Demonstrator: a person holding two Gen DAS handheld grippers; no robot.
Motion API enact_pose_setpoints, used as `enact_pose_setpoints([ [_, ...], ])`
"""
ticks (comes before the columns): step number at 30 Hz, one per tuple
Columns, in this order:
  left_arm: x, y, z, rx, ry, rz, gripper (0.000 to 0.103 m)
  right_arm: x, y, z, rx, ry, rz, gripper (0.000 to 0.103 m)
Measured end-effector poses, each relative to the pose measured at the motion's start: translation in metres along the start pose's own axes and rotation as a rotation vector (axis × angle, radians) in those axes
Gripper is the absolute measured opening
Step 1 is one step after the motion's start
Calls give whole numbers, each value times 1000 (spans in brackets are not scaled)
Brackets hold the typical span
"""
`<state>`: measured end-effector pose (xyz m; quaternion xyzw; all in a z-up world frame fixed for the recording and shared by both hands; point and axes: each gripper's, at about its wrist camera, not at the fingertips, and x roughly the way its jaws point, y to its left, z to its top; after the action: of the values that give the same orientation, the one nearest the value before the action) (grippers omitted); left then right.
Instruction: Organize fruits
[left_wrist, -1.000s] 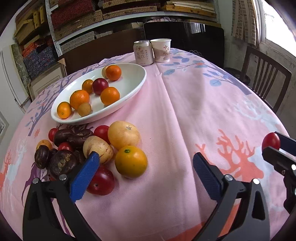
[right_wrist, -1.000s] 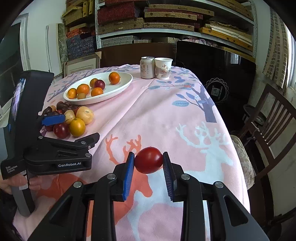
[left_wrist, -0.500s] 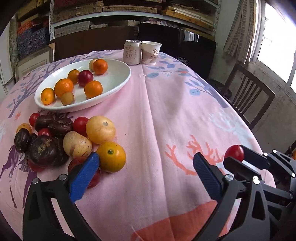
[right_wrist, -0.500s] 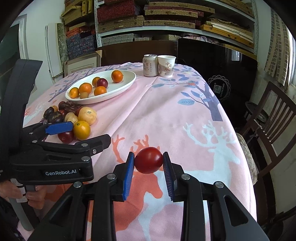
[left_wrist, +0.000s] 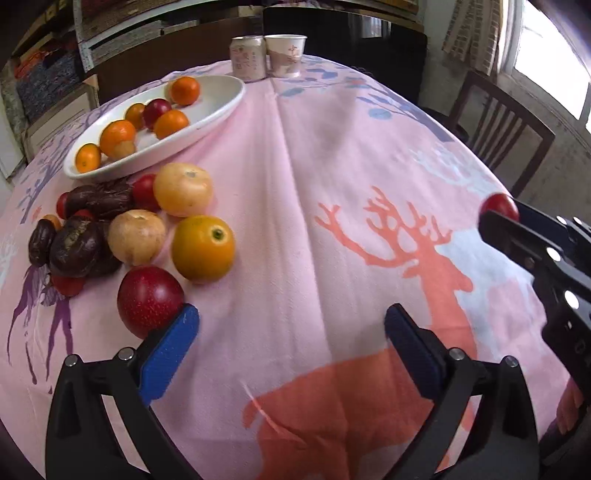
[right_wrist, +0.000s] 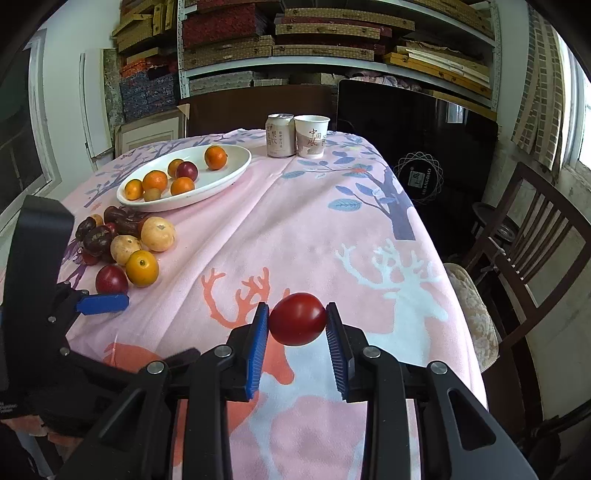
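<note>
My right gripper (right_wrist: 297, 319) is shut on a red tomato (right_wrist: 297, 318) and holds it above the pink cloth near the front; the tomato also shows in the left wrist view (left_wrist: 498, 207). My left gripper (left_wrist: 291, 332) is open and empty, its left pad next to a dark red plum (left_wrist: 149, 295). A pile of loose fruit (left_wrist: 140, 229) lies on the cloth in front of a white oval plate (left_wrist: 218, 107) that holds several oranges and a plum. The plate also shows in the right wrist view (right_wrist: 221, 181).
A drink can (right_wrist: 280, 136) and a paper cup (right_wrist: 311, 136) stand at the table's far edge. A wooden chair (right_wrist: 535, 251) stands to the right of the table. Shelves with boxes line the back wall.
My left gripper has moved forward and lower toward the fruit pile; the plum now sits beside its left pad. My right gripper still holds the tomato, moved slightly forward.
</note>
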<state>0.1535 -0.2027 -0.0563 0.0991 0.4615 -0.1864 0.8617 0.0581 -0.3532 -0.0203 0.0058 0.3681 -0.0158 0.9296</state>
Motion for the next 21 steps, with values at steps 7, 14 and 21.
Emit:
enact_pose_setpoints([
  [7,7,21,6,-51,11,36,99,-2,9,1,-17,-1,15,32],
  [14,2,44,9,-123,-37,18,85,-5,6,-3,5,1,15,32],
  [21,-8,70,4,-233,-102,-138,60,-1,10,-3,15,15,47,32],
])
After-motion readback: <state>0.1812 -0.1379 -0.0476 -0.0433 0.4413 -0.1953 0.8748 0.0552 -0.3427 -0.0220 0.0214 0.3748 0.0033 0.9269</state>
